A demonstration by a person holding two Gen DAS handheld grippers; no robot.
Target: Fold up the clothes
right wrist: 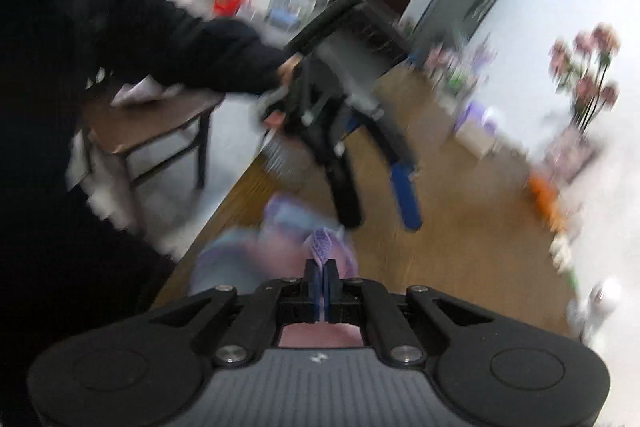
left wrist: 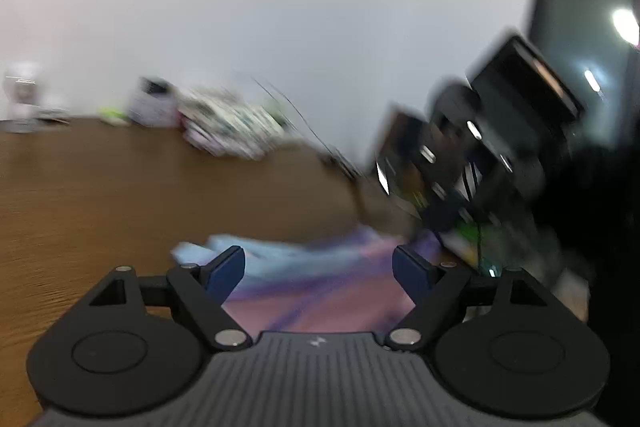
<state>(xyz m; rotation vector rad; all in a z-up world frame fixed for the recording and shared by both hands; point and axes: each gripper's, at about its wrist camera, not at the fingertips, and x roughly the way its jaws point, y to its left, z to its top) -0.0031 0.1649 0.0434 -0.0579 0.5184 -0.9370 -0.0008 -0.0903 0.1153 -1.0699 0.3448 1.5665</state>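
Item: soft pink, lilac and pale-blue striped knit garment [left wrist: 320, 291], lying bunched on my brown wooden surface [left wrist: 100, 195] near its edge. Judged light, limp, non-slippery; best taken at a hem or corner.

My left tongs [left wrist: 319, 269]: spread wide, nothing between them, cloth below.

My right tongs [right wrist: 323, 277]: closed tight, pinching a fold of lilac knit.

Surroundings: heap of patterned fabric [left wrist: 228, 131] at the far wall; pink artificial flowers [right wrist: 588, 75]; wooden stool [right wrist: 152, 123] beside the surface. Neither tongs is blocked, I judge; each crowds the other.
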